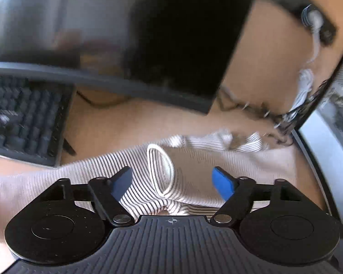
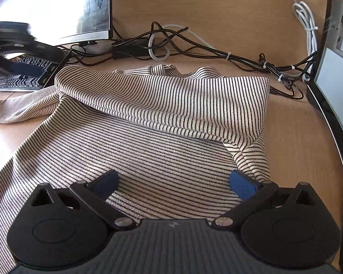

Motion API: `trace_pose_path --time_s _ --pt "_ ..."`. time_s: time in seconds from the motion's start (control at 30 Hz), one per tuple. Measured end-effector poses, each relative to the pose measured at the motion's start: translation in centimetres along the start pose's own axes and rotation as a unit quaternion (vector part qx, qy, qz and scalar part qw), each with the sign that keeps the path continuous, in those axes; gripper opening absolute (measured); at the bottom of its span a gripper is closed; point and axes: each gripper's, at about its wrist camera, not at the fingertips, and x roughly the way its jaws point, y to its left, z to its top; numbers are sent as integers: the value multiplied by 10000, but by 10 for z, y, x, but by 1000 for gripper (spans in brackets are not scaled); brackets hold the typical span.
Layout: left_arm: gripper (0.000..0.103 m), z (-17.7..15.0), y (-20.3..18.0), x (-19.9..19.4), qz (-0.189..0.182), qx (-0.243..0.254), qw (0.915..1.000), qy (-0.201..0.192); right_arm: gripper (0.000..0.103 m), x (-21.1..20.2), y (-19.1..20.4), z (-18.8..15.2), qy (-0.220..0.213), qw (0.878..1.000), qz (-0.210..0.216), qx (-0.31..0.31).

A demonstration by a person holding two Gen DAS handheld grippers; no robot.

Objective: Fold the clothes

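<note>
A cream top with thin black stripes lies spread on the wooden desk, its far part folded back over itself in a thick band. One sleeve trails off to the left. My right gripper is open just above the cloth near its near right edge. In the left wrist view the same top lies below my left gripper, which is open over a white-edged cuff or neck opening. Neither gripper holds anything.
A black keyboard sits at the left, also in the right wrist view. A monitor stands behind it. Tangled cables run along the back. A computer case stands at the right edge of the desk.
</note>
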Motion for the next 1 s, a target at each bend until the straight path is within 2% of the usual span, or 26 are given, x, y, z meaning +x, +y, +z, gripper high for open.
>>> trace_pose_path --time_s 0.1,0.13,0.17,0.23,0.27,0.33,0.37,0.47,0.57,0.63,0.7,0.87,0.97,1.0 --pt "70 -2 2 23 -7 -15 9995 322 103 0 1 4 97 9999 -30 -54" --pt "59 -2 3 31 -9 -20 9991 429 103 -2 3 7 171 9998 -97 -85" --pt "41 -3 2 34 -9 29 9990 452 103 -5 4 10 181 9994 -249 -141" --pt "20 -2 -4 30 13 278 9992 277 103 -12 16 17 -56 9947 -830 -608" --pt "19 0 -9 24 51 448 9989 136 103 -14 24 20 -203 9888 -1154 -927" --pt "18 5 -21 10 36 758 9970 -160 103 -7 42 25 -456 9667 -1783 -1776" --pt "18 7 -28 0 -9 919 9952 -325 103 1 49 27 -477 9572 -1922 -2108" --pt "18 13 -48 -27 -232 1317 9881 -762 103 29 66 35 -269 9459 -1893 -2620" --pt "18 14 -70 -45 -411 1685 9778 -1179 103 45 69 39 -431 9227 -2446 -2949" --pt "18 13 -78 -47 -513 1916 9705 -1368 103 49 52 43 -568 9004 -3106 -2994" --pt "18 10 -80 -36 -585 2084 9668 -1355 103 49 35 44 -460 8998 -3285 -2834" --pt "18 -8 -61 11 -290 1879 9789 -755 103 49 -8 45 -147 9000 -3639 -2394" --pt "19 -15 -44 36 -48 1694 9845 -461 103 41 -6 39 -15 9188 -3213 -2293" --pt "19 -16 -40 42 22 1638 9857 -407 103 36 -9 41 -41 9328 -2968 -2042"
